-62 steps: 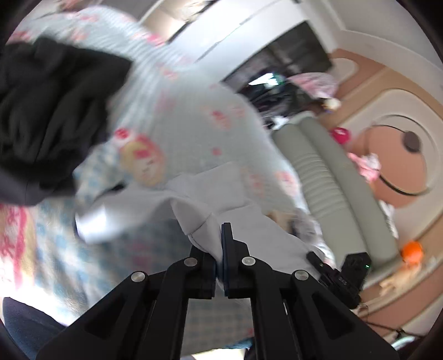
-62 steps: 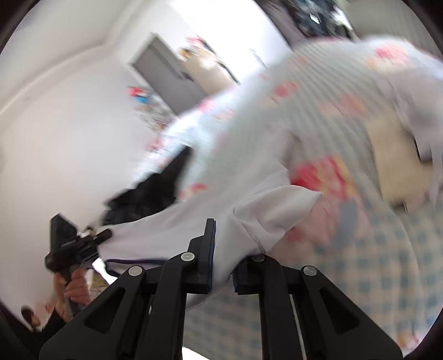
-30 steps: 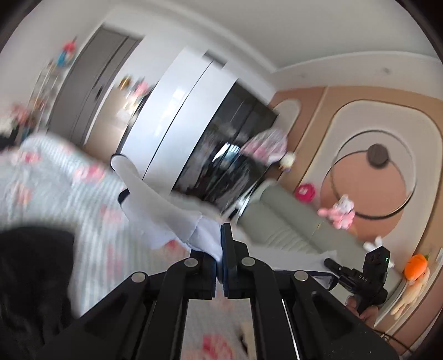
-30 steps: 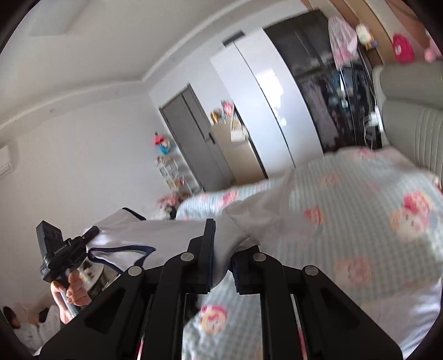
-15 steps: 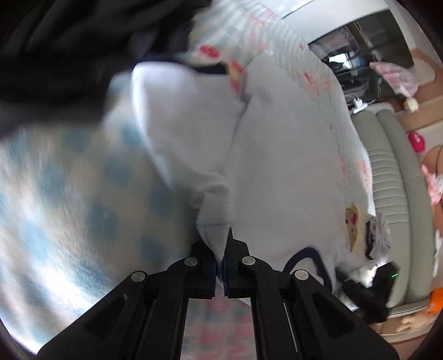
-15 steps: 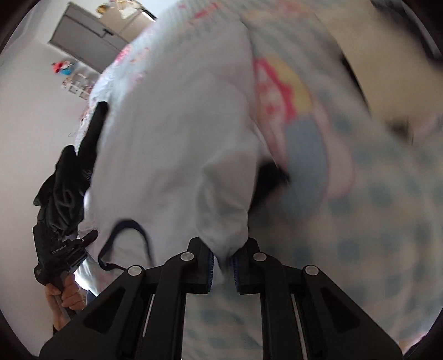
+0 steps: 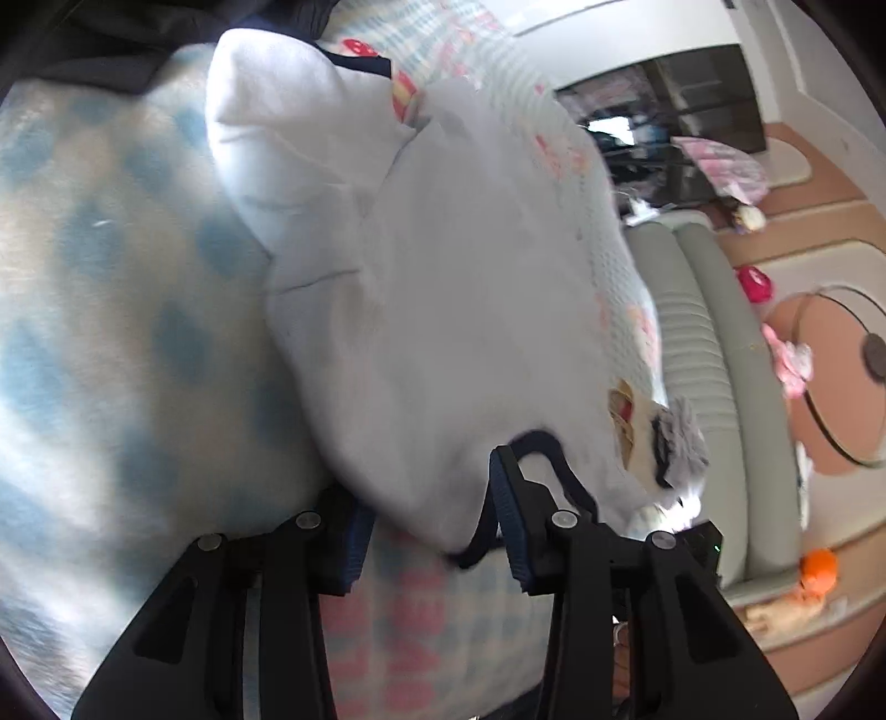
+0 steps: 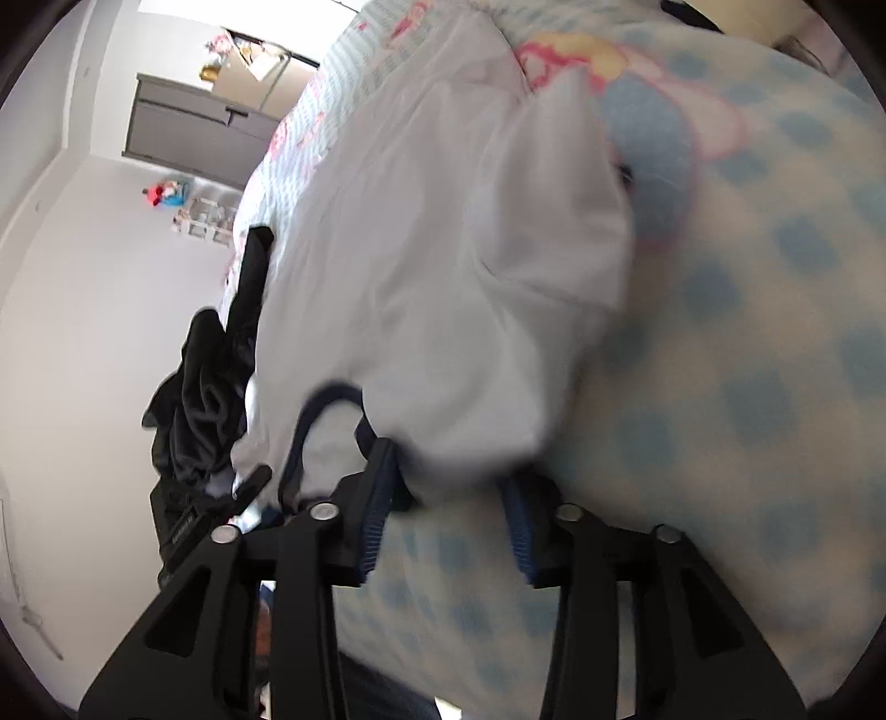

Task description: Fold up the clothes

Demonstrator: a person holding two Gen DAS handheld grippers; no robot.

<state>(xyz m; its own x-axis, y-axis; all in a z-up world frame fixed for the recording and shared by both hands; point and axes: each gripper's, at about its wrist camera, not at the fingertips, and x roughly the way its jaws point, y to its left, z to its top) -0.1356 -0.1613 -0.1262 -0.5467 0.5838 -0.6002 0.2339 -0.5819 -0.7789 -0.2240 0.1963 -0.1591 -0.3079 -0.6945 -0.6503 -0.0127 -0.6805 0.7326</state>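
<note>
Left wrist view: the left gripper [image 7: 426, 515] has just been opening, and its jaws now stand apart over the near shoulder of the white T-shirt [image 7: 443, 288], whose cloth sags between the pads without being pinched. The shirt lies spread on the checked blanket [image 7: 111, 310], its navy-trimmed collar [image 7: 531, 443] close to the right-hand finger, one sleeve [image 7: 288, 127] pointing away toward a dark garment [image 7: 83, 44]. Letting go here makes sense: the shirt seems to be laid out flat so a fold can start.

Right wrist view: the right gripper [image 8: 448, 515] has likewise just been opening; its jaws are released, with the other shoulder of the T-shirt [image 8: 443, 249] bulging between them, loose. The near edge is blurred, so whether cloth brushes a pad is uncertain. The collar [image 8: 326, 404] loops beside the left-hand finger, and a dark heap of clothes [image 8: 205, 387] hangs off the bed's far side, apart from the work.
</note>
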